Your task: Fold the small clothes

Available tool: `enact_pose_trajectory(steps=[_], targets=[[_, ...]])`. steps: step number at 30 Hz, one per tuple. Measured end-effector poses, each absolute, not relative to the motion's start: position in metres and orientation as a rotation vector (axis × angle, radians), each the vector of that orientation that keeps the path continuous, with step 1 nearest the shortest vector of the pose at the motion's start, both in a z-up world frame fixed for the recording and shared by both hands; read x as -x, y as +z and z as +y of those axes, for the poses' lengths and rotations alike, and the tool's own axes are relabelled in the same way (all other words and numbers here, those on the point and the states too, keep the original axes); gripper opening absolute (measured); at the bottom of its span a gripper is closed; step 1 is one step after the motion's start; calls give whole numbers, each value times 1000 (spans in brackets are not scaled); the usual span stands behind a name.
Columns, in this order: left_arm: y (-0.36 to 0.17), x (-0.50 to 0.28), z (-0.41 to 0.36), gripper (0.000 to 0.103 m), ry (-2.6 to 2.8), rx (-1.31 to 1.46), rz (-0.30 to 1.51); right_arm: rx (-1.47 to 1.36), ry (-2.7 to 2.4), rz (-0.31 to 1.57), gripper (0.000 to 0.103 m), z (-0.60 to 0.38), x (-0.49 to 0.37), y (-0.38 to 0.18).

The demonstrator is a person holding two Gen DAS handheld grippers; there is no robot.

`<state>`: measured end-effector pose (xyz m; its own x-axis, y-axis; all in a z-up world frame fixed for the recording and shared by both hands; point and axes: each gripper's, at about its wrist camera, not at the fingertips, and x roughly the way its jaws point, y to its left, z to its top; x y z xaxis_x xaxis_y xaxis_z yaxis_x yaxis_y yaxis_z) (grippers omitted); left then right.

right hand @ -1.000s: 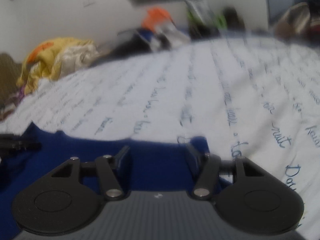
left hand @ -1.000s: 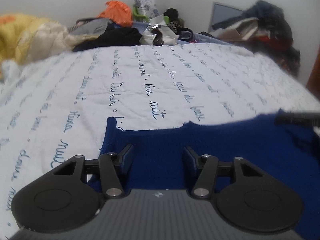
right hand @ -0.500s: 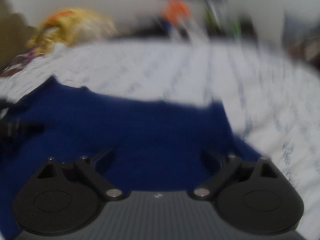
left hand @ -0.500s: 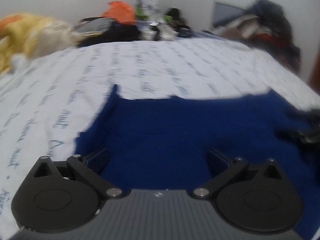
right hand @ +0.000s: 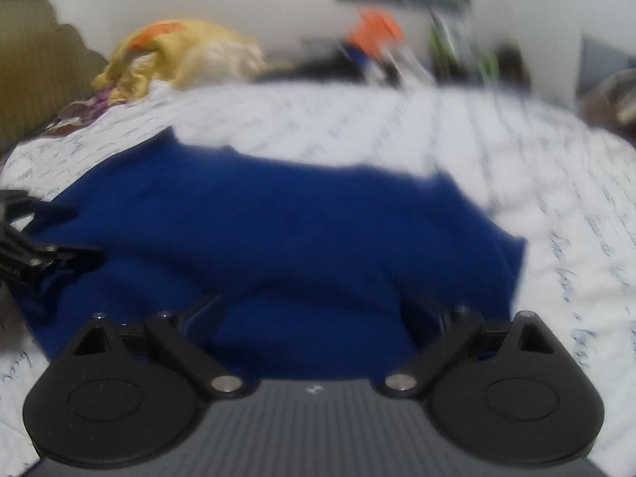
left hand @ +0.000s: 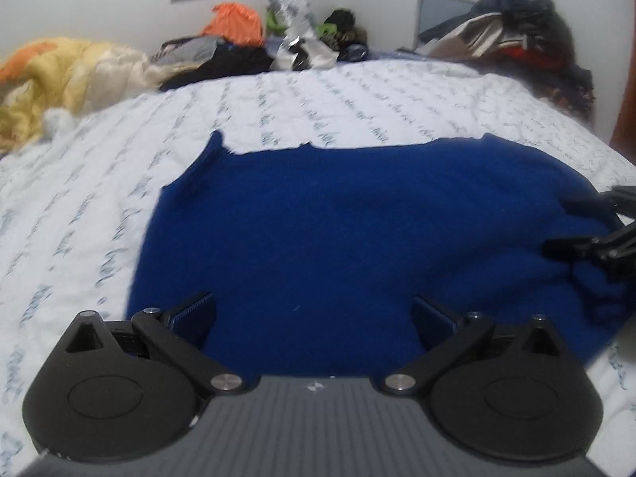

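A dark blue garment (left hand: 349, 246) lies spread flat on the white bedspread with blue script (left hand: 302, 99). My left gripper (left hand: 314, 314) is open and empty, jaws wide over the garment's near left part. My right gripper (right hand: 314, 314) is open and empty over the garment's (right hand: 278, 230) near right part, where a fold ridge shows. The right wrist view is blurred. The right gripper's fingers (left hand: 576, 246) show at the right edge of the left wrist view; the left gripper's fingers (right hand: 43, 254) show at the left edge of the right wrist view.
A yellow and orange blanket (left hand: 67, 75) is heaped at the far left of the bed. A pile of clothes and bags (left hand: 254, 47) lies along the far edge under a wall picture. More dark clothes (left hand: 516, 35) are stacked at the far right.
Both grippers opened wide and let go of the blue garment, then drew back toward me. The garment now lies spread on the bed with more of it in view.
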<state>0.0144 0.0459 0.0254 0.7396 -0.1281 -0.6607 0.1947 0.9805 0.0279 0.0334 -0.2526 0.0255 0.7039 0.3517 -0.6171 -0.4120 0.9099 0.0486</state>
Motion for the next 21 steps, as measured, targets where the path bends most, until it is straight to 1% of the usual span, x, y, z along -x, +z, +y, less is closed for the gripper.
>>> enact_pose_trajectory(steps=[2, 5, 7, 8, 9, 10, 12, 13, 16, 17, 19, 20, 21], targets=[[27, -3, 47, 103, -179, -97, 739, 98, 364, 711, 97, -250, -31, 37], [18, 15, 40, 103, -159, -152, 720, 60, 406, 693, 97, -242, -14, 49], [16, 20, 43, 103, -150, -130, 699, 106, 453, 738, 98, -233, -6, 35], [17, 21, 44, 103, -144, -120, 712, 188, 445, 715, 99, -230, -1, 24], [20, 23, 46, 103, -143, -112, 729, 223, 471, 654, 100, -235, 9, 20], [23, 26, 49, 103, -149, -98, 748, 181, 477, 673, 100, -243, 9, 21], [28, 37, 57, 99, -145, -58, 778, 206, 423, 721, 100, -246, 14, 32], [31, 44, 61, 99, -152, -28, 785, 214, 370, 743, 100, -244, 16, 39], [27, 58, 64, 101, -156, -4, 791, 150, 422, 695, 101, -241, 34, 54], [25, 62, 62, 101, -147, -28, 777, 158, 435, 696, 101, -237, 37, 51], [24, 67, 58, 101, -138, -62, 778, 206, 426, 768, 103, -232, 36, 28], [26, 69, 58, 101, -138, -59, 781, 137, 442, 724, 103, -244, 41, 23], [29, 72, 61, 100, -139, -44, 787, 152, 452, 721, 103, -249, 43, 23]])
